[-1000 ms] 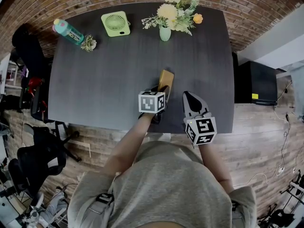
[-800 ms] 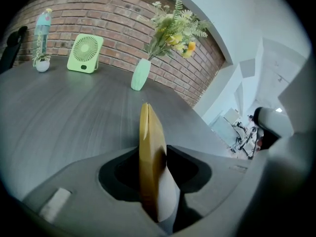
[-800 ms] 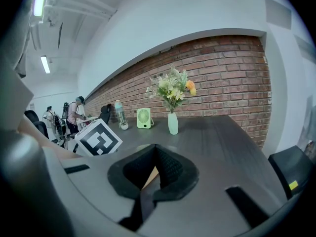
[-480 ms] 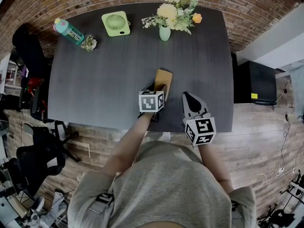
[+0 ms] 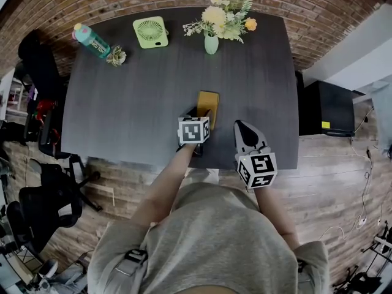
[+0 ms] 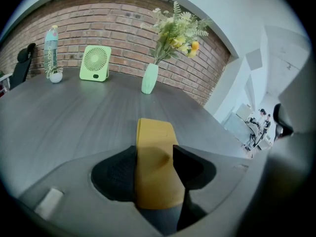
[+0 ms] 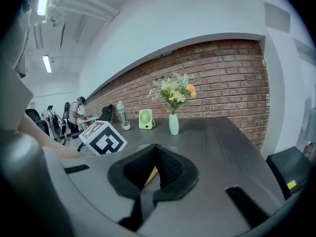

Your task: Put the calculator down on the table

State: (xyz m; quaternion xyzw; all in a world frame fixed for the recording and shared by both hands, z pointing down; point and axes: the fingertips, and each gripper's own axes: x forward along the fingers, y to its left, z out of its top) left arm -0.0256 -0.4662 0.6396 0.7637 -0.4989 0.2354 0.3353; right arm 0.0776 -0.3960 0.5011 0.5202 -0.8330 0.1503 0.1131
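Calculator (image 5: pixel 208 101) has tipped flat onto table (image 5: pixel 135 97) between left claw's (image 6: pixel 153 150) widening jaws; vase (image 5: pixel 211 43) holds flowers (image 5: pixel 217 16)

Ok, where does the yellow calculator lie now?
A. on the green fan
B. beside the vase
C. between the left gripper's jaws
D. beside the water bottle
C: the yellow calculator lies on the table between the jaws of the left gripper, which have just been opening.

Calculator (image 5: pixel 207 101) now flat on table (image 5: pixel 122 103), was tilted; left gripper (image 6: pixel 154 157) jaws just opened round it.
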